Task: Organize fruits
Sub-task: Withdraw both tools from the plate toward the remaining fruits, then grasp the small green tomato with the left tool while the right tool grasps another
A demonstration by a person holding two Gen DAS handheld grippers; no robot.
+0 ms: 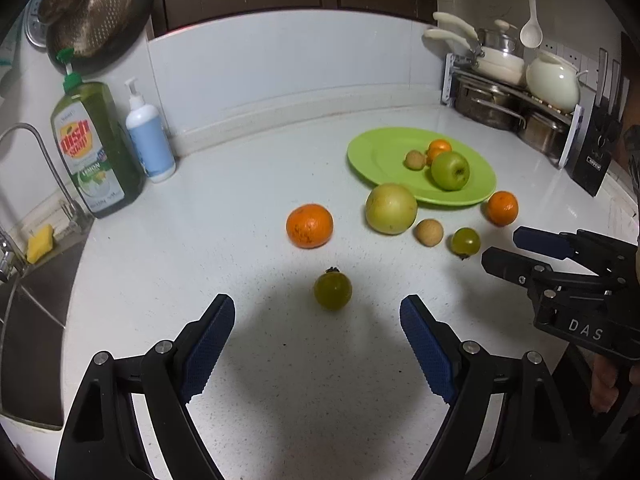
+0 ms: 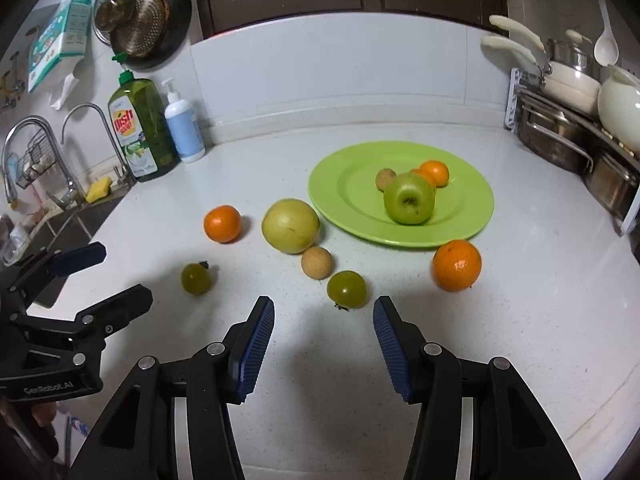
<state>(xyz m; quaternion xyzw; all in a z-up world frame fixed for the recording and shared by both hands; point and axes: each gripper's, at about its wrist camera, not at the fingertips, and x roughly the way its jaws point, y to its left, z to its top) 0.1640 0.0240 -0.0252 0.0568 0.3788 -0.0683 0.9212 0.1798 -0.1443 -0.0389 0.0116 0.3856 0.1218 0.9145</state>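
Observation:
A green plate (image 1: 376, 156) (image 2: 352, 188) holds a green apple (image 1: 450, 170) (image 2: 409, 199), a small brown fruit (image 1: 415, 159) and two small oranges (image 1: 439, 147). On the counter lie an orange (image 1: 309, 226) (image 2: 222, 223), a big yellow-green fruit (image 1: 391, 208) (image 2: 291, 231), a brown fruit (image 1: 429, 232) (image 2: 316, 263), a second orange (image 1: 502, 208) (image 2: 456, 265) and two small green fruits (image 1: 332, 291) (image 2: 347, 289). My left gripper (image 1: 318, 340) is open just short of the near green fruit. My right gripper (image 2: 324, 340) is open just short of the other green fruit (image 1: 465, 241).
A dish soap bottle (image 1: 96, 148) and a white pump bottle (image 1: 150, 136) stand at the back left beside the sink (image 1: 32, 320) and its tap (image 2: 100, 136). A rack of pots (image 1: 520, 92) and a knife block (image 1: 596, 152) stand at the back right.

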